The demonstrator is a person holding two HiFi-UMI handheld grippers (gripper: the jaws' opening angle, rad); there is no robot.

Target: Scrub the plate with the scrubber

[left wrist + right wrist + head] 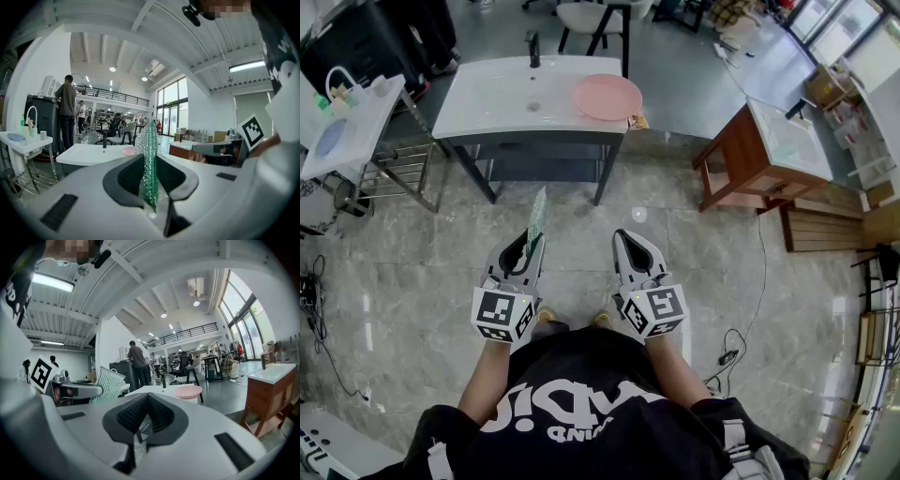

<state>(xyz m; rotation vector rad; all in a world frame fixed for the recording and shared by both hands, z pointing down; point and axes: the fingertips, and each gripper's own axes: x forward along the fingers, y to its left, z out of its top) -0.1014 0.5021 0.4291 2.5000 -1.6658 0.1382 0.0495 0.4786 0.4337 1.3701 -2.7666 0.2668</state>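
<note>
Your left gripper (529, 246) clamps the green scrubber (537, 216), its long axis pointing up the frame, your right gripper (623, 239) is closed on nothing, and the pink plate (607, 97) lies well apart at upper centre on the white washbasin (502, 98), almost straight above the right gripper

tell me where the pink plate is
In the head view the pink plate lies on the right end of the white sink counter, right of the black faucet.
</note>
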